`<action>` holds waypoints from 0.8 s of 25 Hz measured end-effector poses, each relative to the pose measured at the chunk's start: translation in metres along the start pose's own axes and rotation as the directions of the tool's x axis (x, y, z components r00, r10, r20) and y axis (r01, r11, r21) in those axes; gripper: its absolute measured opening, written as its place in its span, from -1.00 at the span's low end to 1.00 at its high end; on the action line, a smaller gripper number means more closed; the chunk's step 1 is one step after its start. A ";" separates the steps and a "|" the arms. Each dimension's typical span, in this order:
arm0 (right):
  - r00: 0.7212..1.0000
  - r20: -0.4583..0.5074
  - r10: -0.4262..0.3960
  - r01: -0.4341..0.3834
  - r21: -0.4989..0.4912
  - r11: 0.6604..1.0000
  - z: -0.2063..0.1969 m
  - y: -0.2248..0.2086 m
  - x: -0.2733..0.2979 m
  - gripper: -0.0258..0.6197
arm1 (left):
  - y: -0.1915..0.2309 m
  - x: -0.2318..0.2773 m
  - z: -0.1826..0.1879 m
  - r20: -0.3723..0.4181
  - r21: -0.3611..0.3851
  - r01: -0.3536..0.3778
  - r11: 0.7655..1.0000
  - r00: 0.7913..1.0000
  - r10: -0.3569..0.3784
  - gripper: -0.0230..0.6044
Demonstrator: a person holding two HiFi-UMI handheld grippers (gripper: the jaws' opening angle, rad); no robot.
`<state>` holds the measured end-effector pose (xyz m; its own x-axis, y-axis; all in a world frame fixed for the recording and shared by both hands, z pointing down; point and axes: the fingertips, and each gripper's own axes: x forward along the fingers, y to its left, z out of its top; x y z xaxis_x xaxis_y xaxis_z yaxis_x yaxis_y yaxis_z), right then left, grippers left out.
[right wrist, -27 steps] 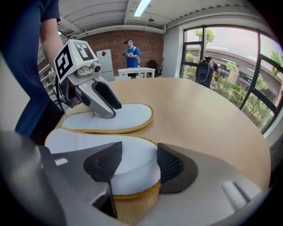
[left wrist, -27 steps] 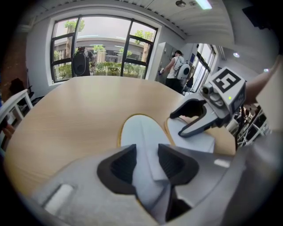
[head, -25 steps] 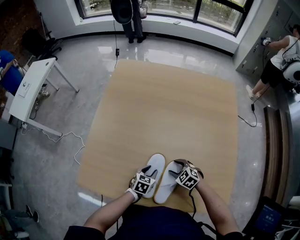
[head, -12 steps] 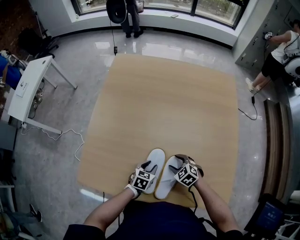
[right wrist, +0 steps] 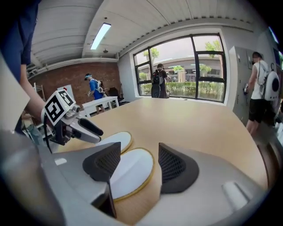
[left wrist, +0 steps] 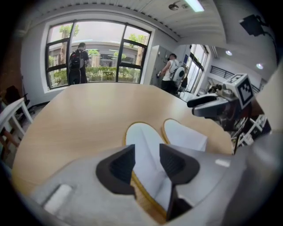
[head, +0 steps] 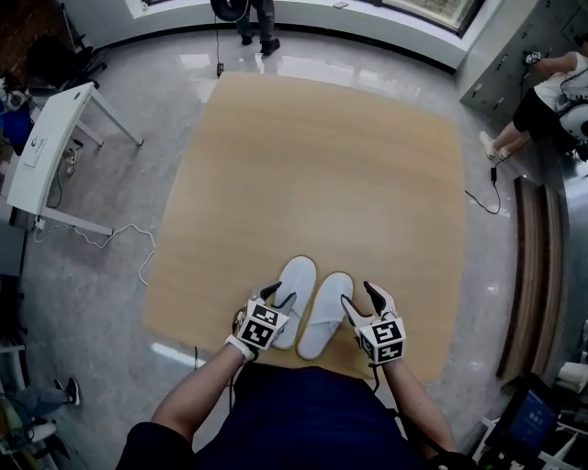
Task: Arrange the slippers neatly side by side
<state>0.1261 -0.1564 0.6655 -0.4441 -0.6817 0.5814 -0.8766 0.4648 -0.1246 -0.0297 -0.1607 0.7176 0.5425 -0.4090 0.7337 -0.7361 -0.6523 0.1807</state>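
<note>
Two white slippers lie side by side near the front edge of a tan mat (head: pixel 322 165), toes pointing away: the left slipper (head: pixel 296 283) and the right slipper (head: pixel 327 310). My left gripper (head: pixel 277 296) hovers over the left slipper's heel. Its jaws have just been opening, and the slipper's strap (left wrist: pixel 143 145) shows in the gap, free of the pads. My right gripper (head: pixel 361 298) hangs just right of and above the right slipper (right wrist: pixel 130 170). Its jaws have also just been opening and hold nothing.
A white table (head: pixel 46 156) stands on the grey floor at the left, with a cable (head: pixel 129 266) trailing beside the mat. A person (head: pixel 262 18) stands at the far window, another (head: pixel 542 101) at the right. A wooden bench (head: pixel 533 275) runs along the right.
My right gripper has lifted off the right slipper, rolled and drawn to the right, now open. The left gripper stays over the left slipper's heel. The slippers lie parallel.
</note>
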 end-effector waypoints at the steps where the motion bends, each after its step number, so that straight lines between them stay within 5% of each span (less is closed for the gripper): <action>1: 1.000 -0.023 0.018 -0.018 0.009 1.000 -0.009 0.007 -0.002 -0.06 | -0.001 -0.002 -0.003 -0.018 0.039 0.010 0.999 1.000 -0.009 -0.37; 7: 0.949 -0.248 0.195 -0.209 -0.032 0.977 -0.083 0.075 -0.008 -0.11 | -0.011 -0.018 -0.051 -0.185 0.273 0.093 0.958 0.982 -0.043 -0.40; 15: 0.905 -0.387 0.178 -0.288 -0.249 0.925 -0.111 0.095 -0.004 -0.22 | -0.036 -0.013 -0.072 -0.236 0.319 0.171 0.932 0.967 -0.097 -0.39; 20: 0.901 -0.390 0.189 -0.320 -0.305 0.897 -0.105 0.092 0.006 -0.23 | -0.035 -0.011 -0.071 -0.211 0.268 0.150 0.952 0.973 -0.094 -0.40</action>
<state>0.0623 -0.0583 0.7413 -0.4934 -0.3068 0.8139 -0.5880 0.8072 -0.0522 -0.0387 -0.0876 0.7497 0.5114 -0.2023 0.8352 -0.5111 -0.8529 0.1063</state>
